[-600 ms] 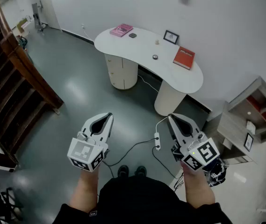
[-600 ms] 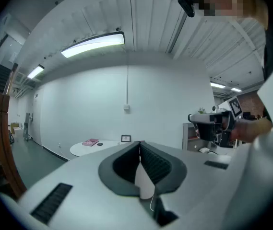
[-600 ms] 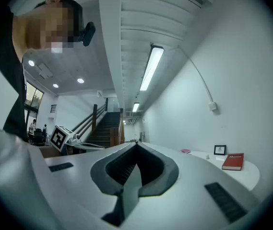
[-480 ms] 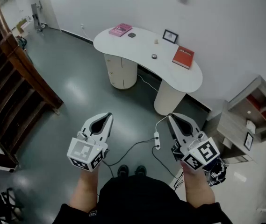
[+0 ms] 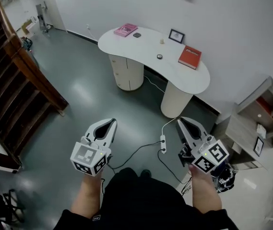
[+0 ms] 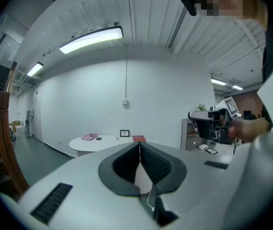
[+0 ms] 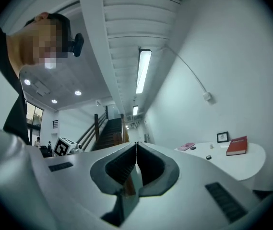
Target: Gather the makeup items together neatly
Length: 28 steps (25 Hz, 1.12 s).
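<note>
While both pairs of jaws are clenched on nothing, ribbed dark pads meeting tip to tip, the left gripper (image 5: 110, 122) and right gripper (image 5: 181, 121) hang over the glossy grey floor (image 5: 78, 95), well short of the counter (image 5: 194, 80). Scattered apart on that smooth white, kidney-shaped top are a small dark compact (image 5: 136, 35) beside a flat pink case (image 5: 125, 30) at its left end, and a pale little bottle (image 5: 162, 41) and a round black pot (image 5: 160, 57) near its middle.
</note>
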### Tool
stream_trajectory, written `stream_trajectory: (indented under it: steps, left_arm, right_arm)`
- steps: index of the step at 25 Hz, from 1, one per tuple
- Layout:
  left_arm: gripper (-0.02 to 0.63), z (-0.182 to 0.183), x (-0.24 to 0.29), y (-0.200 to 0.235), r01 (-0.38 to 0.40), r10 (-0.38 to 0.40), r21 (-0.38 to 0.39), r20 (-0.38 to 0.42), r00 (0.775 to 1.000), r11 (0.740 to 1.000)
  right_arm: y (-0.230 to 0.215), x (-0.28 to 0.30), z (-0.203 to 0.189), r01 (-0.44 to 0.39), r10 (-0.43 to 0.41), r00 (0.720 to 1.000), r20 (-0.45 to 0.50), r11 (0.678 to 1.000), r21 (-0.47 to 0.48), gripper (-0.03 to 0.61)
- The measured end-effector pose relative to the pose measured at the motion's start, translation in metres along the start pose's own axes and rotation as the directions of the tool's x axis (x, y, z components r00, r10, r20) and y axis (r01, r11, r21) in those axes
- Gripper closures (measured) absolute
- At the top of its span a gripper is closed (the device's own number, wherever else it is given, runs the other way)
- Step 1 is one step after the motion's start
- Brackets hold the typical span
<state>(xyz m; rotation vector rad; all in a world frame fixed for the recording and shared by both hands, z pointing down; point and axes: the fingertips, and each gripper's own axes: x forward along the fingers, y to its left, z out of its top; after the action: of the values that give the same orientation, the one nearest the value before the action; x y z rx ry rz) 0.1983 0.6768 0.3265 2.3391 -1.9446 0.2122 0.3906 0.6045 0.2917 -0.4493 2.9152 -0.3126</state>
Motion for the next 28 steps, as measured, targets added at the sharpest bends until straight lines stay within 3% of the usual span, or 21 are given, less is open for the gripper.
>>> stream_trajectory:
  steps: [5,9,16,20,28]
  left_arm:
    - [0.601,-0.011,0.002,-0.001,-0.021,0.021,-0.030,-0.017,1.000,0.999]
    - [0.601,-0.017,0.014,0.004,-0.020,0.019,-0.043,-0.028,0.999,0.999]
    - [0.601,-0.020,0.067,0.041,0.008,-0.009,-0.058,-0.015,1.000,0.998]
    - [0.601,-0.019,0.107,0.085,0.019,-0.019,-0.068,-0.001,1.000,0.997]
    - [0.601,-0.005,0.185,0.217,0.033,-0.035,-0.074,-0.022,0.999,0.997]
  right_arm:
    - [0.002,0.005,-0.023,-0.043,0.045,0.998,-0.041,0.998,0.054,0.541]
    - [-0.002,0.013,-0.026,-0.070,0.071,0.997,0.002,0.991,0.112,0.540]
    - [-0.032,0.065,-0.023,-0.093,0.095,0.995,-0.027,0.994,0.062,0.540]
    - [-0.068,0.108,-0.023,-0.065,0.067,0.997,-0.041,0.996,0.058,0.540]
    - [-0.138,0.237,-0.026,-0.009,0.014,0.998,-0.055,0.996,0.085,0.540]
